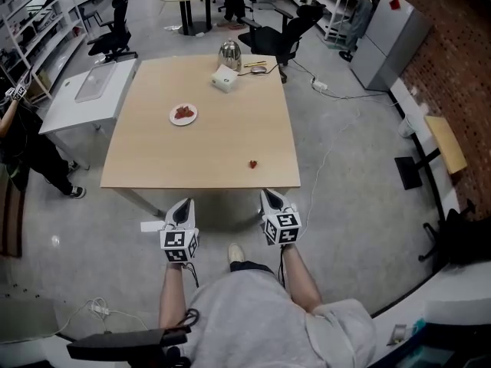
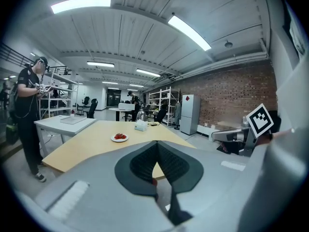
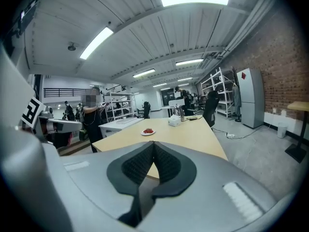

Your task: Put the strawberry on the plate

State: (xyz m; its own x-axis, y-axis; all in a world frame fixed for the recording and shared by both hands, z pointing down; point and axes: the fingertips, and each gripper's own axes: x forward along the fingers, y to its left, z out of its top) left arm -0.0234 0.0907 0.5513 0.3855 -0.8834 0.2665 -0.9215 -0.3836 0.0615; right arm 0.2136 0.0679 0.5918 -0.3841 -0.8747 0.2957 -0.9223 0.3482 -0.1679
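Strawberry (image 1: 252, 163) lies on table (image 1: 207, 148), just ahead of right gripper (image 1: 268, 196) (jaws clenched, empty); left gripper (image 1: 182, 204) likewise.

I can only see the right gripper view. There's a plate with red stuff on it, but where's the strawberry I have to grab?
Observer: The head view shows the strawberry lying alone on the table, close to the near edge, towards the right corner.
Operator: Is my gripper over the table?
Observer: No. The right gripper is short of the near edge, above the floor.
Operator: What about the other one? Is it holding something?
Observer: No. The left gripper has its jaws together with nothing held, as its own view shows.
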